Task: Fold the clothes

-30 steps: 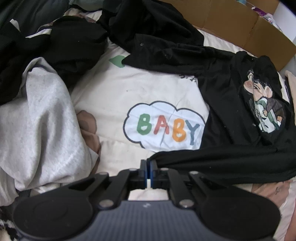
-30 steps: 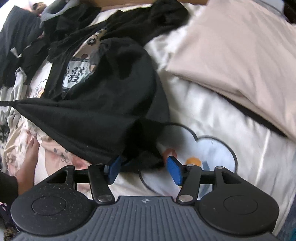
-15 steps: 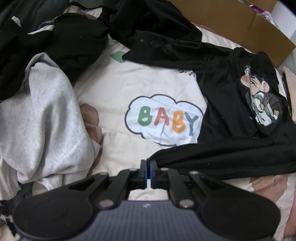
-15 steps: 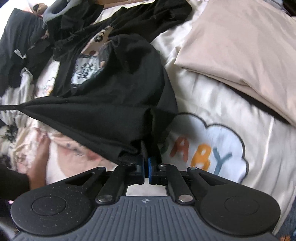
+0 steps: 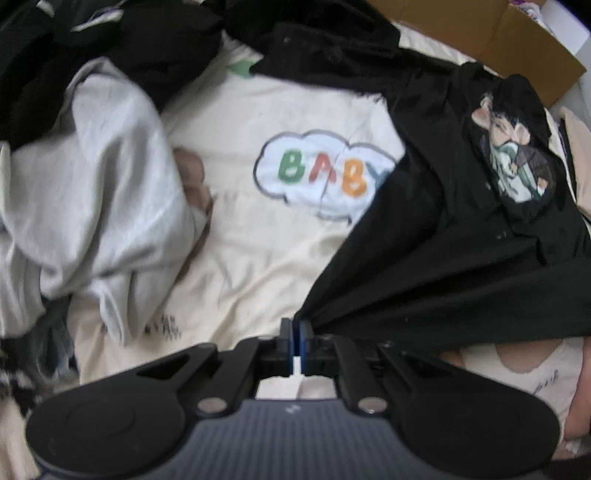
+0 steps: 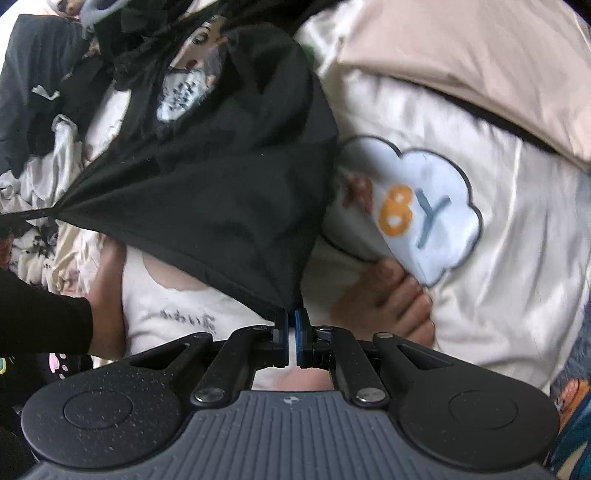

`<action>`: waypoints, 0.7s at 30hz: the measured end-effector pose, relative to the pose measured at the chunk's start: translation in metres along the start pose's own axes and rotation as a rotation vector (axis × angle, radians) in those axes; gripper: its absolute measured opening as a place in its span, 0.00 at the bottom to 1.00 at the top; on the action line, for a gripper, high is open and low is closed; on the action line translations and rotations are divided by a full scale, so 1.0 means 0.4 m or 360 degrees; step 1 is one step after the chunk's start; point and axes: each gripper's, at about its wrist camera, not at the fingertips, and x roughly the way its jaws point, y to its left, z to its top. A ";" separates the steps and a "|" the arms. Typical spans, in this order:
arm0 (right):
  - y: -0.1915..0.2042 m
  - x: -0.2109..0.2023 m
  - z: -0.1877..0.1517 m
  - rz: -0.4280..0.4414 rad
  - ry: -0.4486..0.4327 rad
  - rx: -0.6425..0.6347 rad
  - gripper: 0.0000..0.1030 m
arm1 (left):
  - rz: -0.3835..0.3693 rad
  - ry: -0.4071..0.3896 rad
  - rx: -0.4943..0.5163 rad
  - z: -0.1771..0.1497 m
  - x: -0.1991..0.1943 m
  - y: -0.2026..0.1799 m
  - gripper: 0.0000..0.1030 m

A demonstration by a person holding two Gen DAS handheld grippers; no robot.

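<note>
While taut: black shirt point(image 5: 461, 258) pinched at corners by left gripper point(image 5: 295, 326), right gripper point(image 6: 290, 319) (both clamped).
Risk: hem slips free; thin bite.

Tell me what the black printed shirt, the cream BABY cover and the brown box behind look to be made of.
Black shirt: soft matte knit, likely cotton jersey; it pulls into fine tension folds at the left tongs and right tongs.
BABY cover: smooth fabric with a slight sheen, perhaps satin-like or polyester; highlights run along its creases.
Brown box: apparently cardboard; flat, dull, stiff panels.
</note>
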 end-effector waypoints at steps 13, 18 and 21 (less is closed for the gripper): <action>-0.025 0.112 0.069 -0.0054 -0.0050 0.0077 0.08 | 0.0122 -0.0037 0.0021 0.006 -0.014 0.026 0.03; -0.014 0.163 0.079 -0.0013 -0.0014 0.0058 0.43 | 0.0187 -0.0050 0.0023 0.013 -0.022 0.044 0.03; -0.007 0.185 0.076 0.0007 0.0021 0.0045 0.43 | 0.0216 -0.0044 0.0024 0.012 -0.017 0.053 0.03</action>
